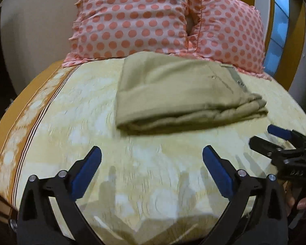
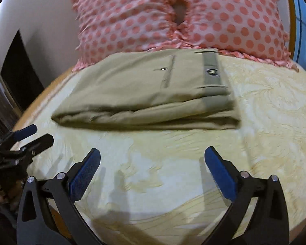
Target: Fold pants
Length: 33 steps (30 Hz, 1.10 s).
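Left wrist view.
- Your left tongs (image 1: 152, 153): black arms with blue pads, spread wide, nothing between them. They hang over bare bedsheet, short of the pants.
- Khaki cotton pants, folded into a thick rectangular bundle (image 1: 179, 94): lying flat on the bed, ahead of your left tongs and slightly to the right. Stacked folded edges face you; the waistband end with a metal button lies to the right. The far edge touches the pillows.
- Pale yellow patterned bedsheet with an orange striped border (image 1: 81, 122): covers the bed; the border runs along the left side.
- Two pink pillows with coral polka dots and ruffled edges (image 1: 132, 18): set side by side at the head of the bed, behind the pants.
- Your right tongs (image 1: 261, 136): enter at the right edge, fingers parted, empty, near the right corner of the bundle but apart from it.

Right wrist view.
- Your right tongs (image 2: 152, 154): spread wide, empty, over bare bedsheet (image 2: 265, 112) in front of the pants.
- The pants (image 2: 136, 91): straight ahead, waistband and button to the right, a pocket slit across the top layer.
- The pillows (image 2: 224, 12): directly behind, touching the bundle.
- Your left tongs (image 2: 40, 133): at the left edge, fingers parted, empty, just short of the bundle's left corner.
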Tool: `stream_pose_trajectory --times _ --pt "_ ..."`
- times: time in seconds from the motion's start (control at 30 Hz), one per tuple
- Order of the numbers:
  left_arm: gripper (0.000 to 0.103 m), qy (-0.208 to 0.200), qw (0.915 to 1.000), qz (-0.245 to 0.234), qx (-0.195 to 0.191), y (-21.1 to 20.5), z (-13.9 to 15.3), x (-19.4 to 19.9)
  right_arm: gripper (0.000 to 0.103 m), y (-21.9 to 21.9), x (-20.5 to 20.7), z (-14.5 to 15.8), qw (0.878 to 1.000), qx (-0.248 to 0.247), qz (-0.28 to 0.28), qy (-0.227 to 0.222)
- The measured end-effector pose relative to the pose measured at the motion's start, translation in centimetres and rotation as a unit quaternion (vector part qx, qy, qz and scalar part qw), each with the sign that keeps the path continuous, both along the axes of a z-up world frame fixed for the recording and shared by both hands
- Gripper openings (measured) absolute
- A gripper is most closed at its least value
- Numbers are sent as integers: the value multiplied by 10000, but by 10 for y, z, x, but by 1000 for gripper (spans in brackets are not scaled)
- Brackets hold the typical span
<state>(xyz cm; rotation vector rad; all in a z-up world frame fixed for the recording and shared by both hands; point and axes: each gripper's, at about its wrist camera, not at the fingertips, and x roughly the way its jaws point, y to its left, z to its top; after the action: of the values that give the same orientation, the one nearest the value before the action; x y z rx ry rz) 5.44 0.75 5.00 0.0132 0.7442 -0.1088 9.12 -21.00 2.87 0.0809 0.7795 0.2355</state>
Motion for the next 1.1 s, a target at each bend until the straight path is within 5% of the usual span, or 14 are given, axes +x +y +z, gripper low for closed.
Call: stream_pose_trajectory --times 0.2,0.53,1.1 --pt "101 174 9993 320 84 1 -25 -7 102 20 -4 -10 9977 -607 -263 -179" --pt "101 -407 9982 378 207 -3 -33 -23 102 20 -21 -17 9941 -495 -678 -687" --pt "101 -413 9982 375 207 -3 -34 -22 102 23 -21 -17 9924 -533 -862 -700"
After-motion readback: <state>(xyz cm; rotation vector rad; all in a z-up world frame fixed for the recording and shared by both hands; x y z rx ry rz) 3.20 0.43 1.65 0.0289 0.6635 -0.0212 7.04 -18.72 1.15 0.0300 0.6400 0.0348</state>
